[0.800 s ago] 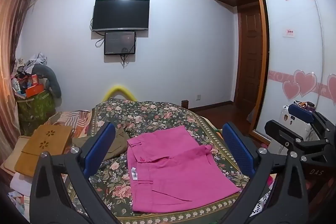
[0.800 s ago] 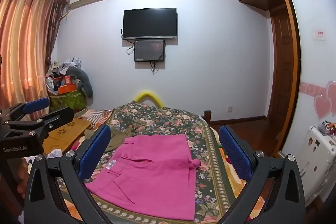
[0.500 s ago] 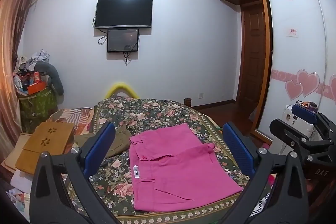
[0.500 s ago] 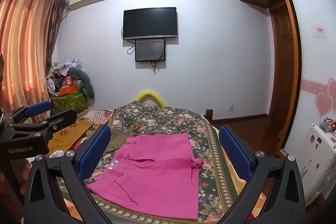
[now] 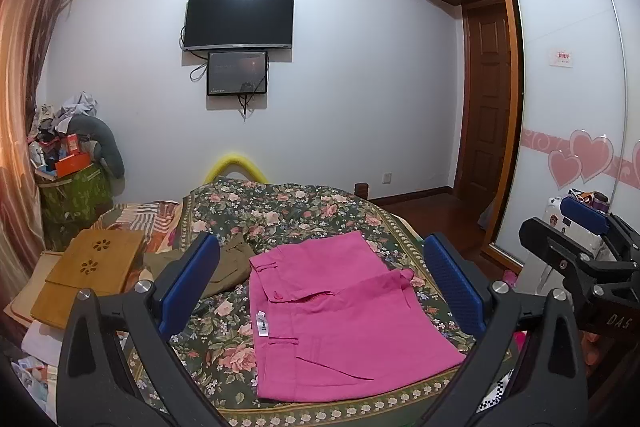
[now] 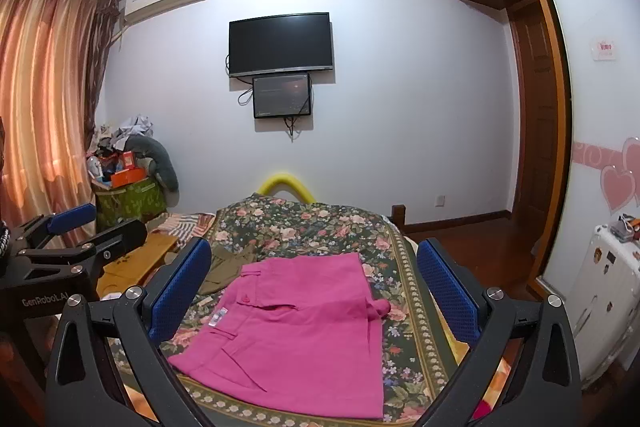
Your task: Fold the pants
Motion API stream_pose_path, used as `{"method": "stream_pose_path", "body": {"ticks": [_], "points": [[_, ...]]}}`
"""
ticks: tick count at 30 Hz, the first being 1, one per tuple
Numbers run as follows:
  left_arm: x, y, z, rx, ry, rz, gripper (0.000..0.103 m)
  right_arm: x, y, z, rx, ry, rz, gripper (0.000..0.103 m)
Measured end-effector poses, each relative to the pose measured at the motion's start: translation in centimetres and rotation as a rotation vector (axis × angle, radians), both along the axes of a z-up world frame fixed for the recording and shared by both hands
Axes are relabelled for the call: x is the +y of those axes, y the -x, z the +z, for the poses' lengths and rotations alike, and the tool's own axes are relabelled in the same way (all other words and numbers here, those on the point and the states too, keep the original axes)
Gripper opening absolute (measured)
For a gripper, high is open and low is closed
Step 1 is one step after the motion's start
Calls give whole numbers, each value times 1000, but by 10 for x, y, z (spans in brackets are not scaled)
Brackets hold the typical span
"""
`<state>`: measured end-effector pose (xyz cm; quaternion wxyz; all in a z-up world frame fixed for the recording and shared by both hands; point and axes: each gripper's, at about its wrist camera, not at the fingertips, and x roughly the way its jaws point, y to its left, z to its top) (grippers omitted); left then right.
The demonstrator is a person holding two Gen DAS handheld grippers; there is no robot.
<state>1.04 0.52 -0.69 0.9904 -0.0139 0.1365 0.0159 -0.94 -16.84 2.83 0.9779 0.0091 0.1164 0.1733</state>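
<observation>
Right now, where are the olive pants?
In both wrist views the olive pants lie crumpled on the floral bedspread, just left of the pink pants, near the wooden board.

The olive garment (image 5: 230, 269) lies partly hidden behind the left tongs (image 5: 320, 283) finger

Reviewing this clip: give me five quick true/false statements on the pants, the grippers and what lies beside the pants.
1. The pink pants lie folded on the floral bedspread. True.
2. The left gripper is clamped on the pants. False: its jaws are open, holding nothing.
3. An olive garment lies left of the pants. True.
4. The right gripper is shut. False: it is open and empty.
5. The wall TV shows a bright picture. False: it is dark.
</observation>
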Motion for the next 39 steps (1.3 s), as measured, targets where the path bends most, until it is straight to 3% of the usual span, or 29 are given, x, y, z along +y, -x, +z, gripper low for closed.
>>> {"method": "stream_pose_path", "body": {"ticks": [39], "points": [[1,-3,-3,17,0,10,103,1,-2,-5,11,2,-8,102]]}}
